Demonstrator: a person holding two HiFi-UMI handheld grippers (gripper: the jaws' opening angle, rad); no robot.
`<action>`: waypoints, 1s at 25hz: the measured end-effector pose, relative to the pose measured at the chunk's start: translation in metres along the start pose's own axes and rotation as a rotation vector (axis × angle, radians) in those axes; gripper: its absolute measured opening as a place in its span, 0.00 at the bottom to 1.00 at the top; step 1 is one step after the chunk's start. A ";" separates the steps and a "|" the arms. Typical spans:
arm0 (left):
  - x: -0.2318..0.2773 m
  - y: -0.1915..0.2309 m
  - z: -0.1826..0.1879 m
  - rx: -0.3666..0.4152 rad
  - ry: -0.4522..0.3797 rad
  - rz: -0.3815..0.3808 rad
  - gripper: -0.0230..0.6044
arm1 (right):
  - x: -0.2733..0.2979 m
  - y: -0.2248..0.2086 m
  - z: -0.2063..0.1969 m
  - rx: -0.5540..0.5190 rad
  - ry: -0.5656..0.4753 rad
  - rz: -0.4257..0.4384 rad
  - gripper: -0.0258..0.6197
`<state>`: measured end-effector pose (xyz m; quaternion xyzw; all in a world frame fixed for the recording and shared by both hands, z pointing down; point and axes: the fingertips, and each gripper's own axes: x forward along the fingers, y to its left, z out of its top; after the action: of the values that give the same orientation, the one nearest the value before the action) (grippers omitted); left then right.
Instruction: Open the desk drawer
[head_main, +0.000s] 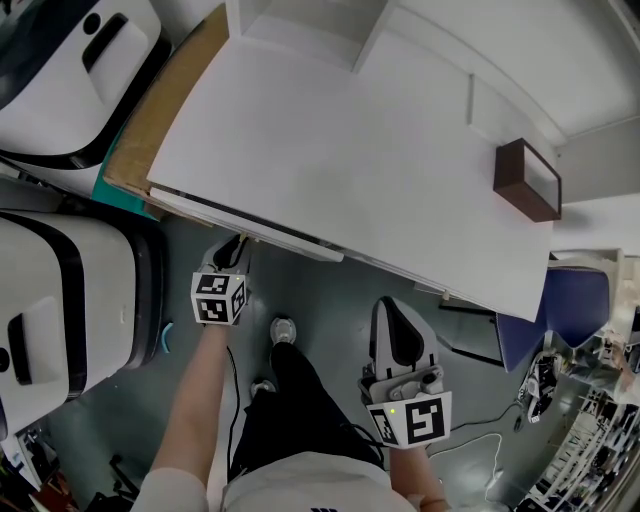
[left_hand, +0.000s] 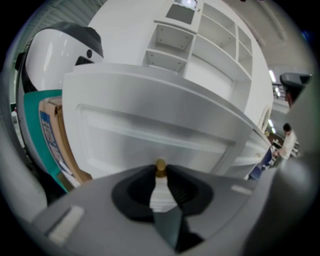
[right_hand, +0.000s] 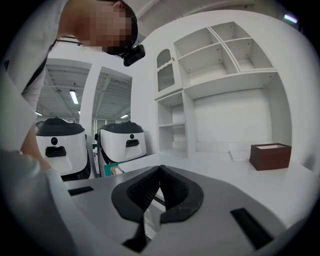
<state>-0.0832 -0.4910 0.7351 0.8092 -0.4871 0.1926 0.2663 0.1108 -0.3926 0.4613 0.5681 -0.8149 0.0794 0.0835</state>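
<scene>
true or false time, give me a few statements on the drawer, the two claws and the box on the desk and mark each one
1. The left claw is closed on the drawer's brass knob. True.
2. The drawer is pulled far out. False: the drawer front sits just under the edge of the desk top.
3. The right claw holds the brown box. False: its jaws are together with nothing between them, and it hangs below the desk's edge.
4. The brown box stands on the white desk top. True.
</scene>
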 end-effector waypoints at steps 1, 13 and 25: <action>-0.002 0.000 -0.002 -0.003 0.000 -0.003 0.15 | 0.000 0.001 0.000 0.000 0.000 0.001 0.04; -0.040 -0.003 -0.030 -0.012 0.019 -0.020 0.15 | -0.009 0.027 0.011 -0.010 -0.022 0.030 0.04; -0.078 -0.005 -0.059 -0.014 0.037 -0.031 0.15 | -0.024 0.054 0.015 -0.016 -0.036 0.044 0.04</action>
<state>-0.1168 -0.3993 0.7352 0.8110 -0.4709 0.1997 0.2839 0.0674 -0.3555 0.4390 0.5507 -0.8291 0.0646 0.0716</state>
